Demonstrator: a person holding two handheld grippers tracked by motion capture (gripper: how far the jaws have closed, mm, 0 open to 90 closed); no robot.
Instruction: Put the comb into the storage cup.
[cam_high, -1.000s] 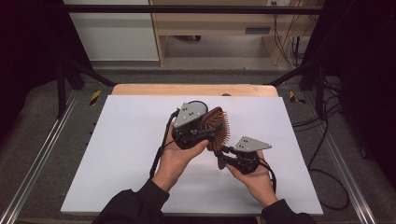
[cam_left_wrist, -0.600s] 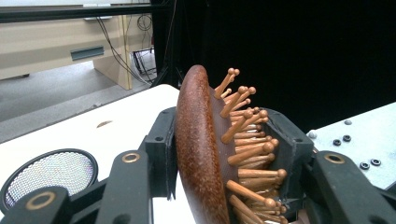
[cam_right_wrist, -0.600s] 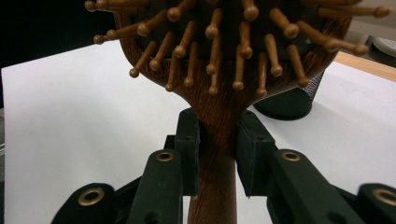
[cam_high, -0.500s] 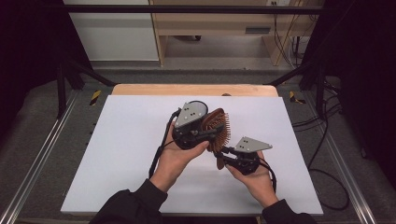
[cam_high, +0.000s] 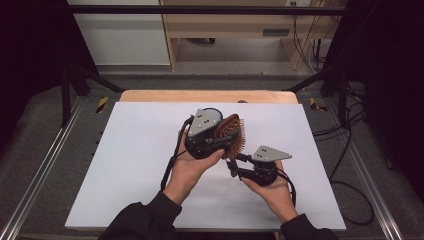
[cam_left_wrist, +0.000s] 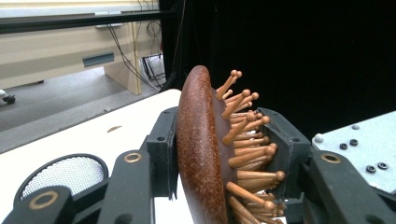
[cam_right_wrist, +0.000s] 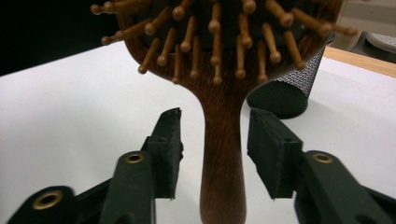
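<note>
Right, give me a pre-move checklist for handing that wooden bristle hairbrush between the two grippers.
1. Left gripper clamped on the brown wooden hairbrush head: ok, pads press its back and bristles.
2. Right gripper jaws astride the brush handle: ok.
3. Right gripper gripping the handle: not ok; its jaws have just been opening, with gaps on both sides.
4. Brush lifted off the white table: ok.
5. Black mesh cup out of the way: ok, it stands apart behind the brush.
6. Where the brush should go: cannot tell.
</note>
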